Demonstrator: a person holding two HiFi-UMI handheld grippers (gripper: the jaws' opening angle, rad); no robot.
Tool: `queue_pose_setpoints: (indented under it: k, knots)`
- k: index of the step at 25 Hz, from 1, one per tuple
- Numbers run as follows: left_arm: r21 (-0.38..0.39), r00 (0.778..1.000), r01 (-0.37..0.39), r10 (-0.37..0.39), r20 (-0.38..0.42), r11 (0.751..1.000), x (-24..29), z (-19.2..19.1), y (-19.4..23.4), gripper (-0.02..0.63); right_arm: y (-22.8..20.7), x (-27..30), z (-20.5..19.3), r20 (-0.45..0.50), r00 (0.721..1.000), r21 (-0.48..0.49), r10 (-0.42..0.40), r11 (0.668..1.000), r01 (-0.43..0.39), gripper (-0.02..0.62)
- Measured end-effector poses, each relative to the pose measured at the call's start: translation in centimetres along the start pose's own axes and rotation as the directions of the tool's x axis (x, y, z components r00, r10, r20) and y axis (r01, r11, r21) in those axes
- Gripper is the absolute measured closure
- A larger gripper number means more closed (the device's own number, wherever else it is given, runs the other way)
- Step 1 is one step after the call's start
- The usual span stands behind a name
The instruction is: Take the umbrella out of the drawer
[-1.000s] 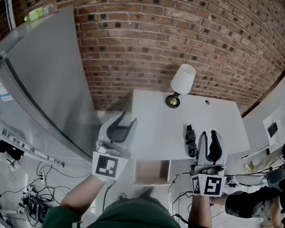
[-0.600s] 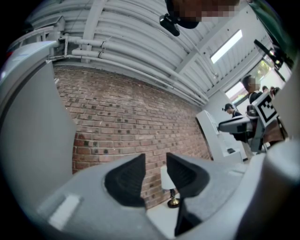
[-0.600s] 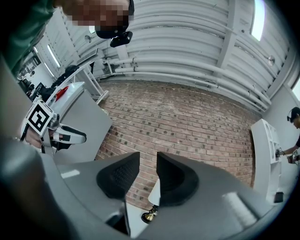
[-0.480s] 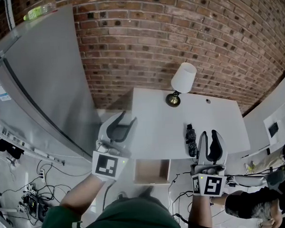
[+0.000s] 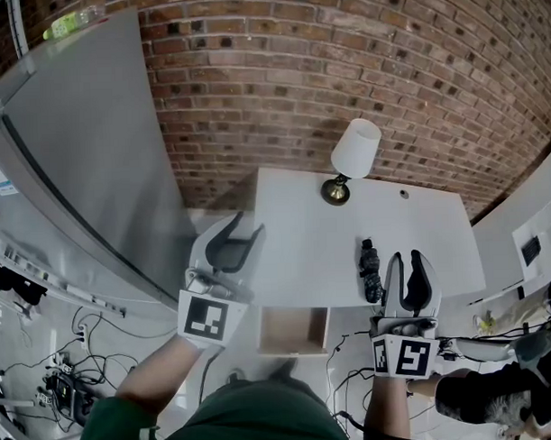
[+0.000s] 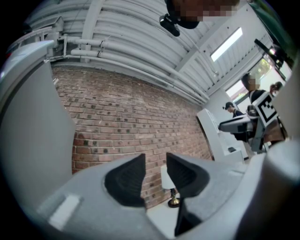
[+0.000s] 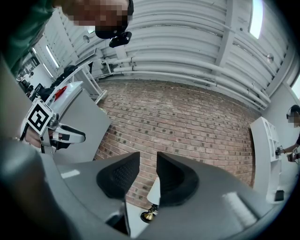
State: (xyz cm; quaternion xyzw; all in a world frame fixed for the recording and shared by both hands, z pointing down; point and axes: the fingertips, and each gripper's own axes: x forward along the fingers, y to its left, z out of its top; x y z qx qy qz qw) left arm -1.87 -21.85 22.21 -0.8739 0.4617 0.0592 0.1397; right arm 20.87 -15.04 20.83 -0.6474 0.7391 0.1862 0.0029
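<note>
Lamp (image 7: 153, 193) half hidden behind right hand-held gripper (image 7: 148, 161); fridge (image 5: 84, 158) cropped.

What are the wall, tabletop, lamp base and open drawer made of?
Wall: red-brown brick, pale mortar lines, matte.
Tabletop: white, smooth, low sheen; probably painted or laminated board, can't tell which.
Lamp base: brass-coloured with bright glints, likely metal.
Drawer interior: pale tan, matte, looks like bare wood or fibreboard.
</note>
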Motion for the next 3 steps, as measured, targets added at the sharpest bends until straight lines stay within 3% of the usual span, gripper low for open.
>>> queue_pose_setpoints:
  k: [3]
  knots:
    - [-0.007, 1.0, -0.003, 0.003, -0.002, 1.0, 0.22, -0.1, -0.06, 0.468, -0.14, 0.1, -0.18, 0.0, 1.0, 0.001, 0.0, 1.0, 0.0, 0.483]
